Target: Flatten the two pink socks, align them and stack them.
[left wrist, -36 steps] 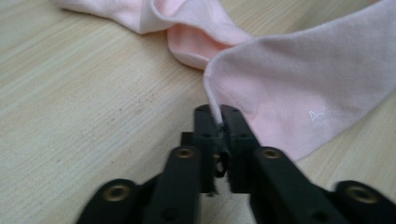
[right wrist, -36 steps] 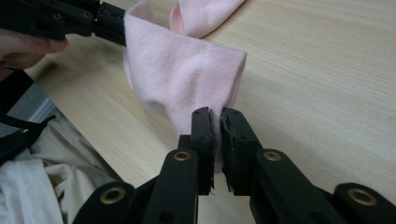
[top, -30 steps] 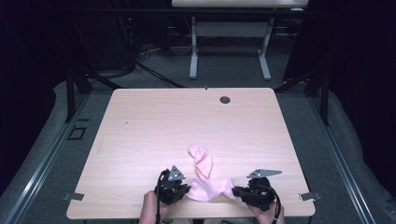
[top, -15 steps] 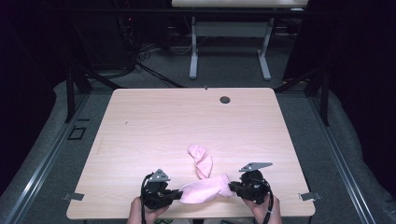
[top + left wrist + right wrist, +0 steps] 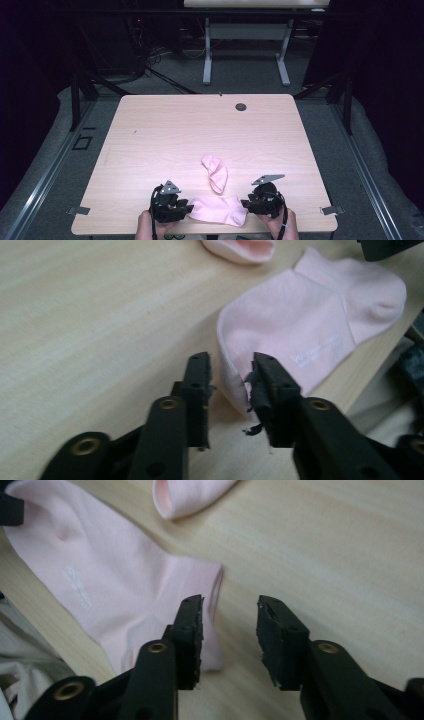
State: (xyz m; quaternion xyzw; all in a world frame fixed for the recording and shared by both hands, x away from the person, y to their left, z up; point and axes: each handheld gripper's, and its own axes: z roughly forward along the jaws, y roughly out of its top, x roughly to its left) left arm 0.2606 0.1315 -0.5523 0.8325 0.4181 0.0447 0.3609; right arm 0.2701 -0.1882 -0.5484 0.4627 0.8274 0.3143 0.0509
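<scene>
Wooden table (image 5: 150, 130): flat sock (image 5: 218, 210) now lies released at near edge, beside second sock (image 5: 215, 172). Your left gripper (image 5: 187, 210) and right gripper (image 5: 245, 204) just opened, jaws apart, gripping nothing.

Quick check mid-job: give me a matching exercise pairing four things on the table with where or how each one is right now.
Things:
1. flat sock
2. second sock
3. left gripper
4. round grommet

Places or states:
A. near the table's far edge
B. jaws have just been opening, parted at the flat sock's rounded end
C. spread along the near edge between the two grippers
D. bunched, lying just beyond the flat sock

Pairs: 1-C, 2-D, 3-B, 4-A
</scene>
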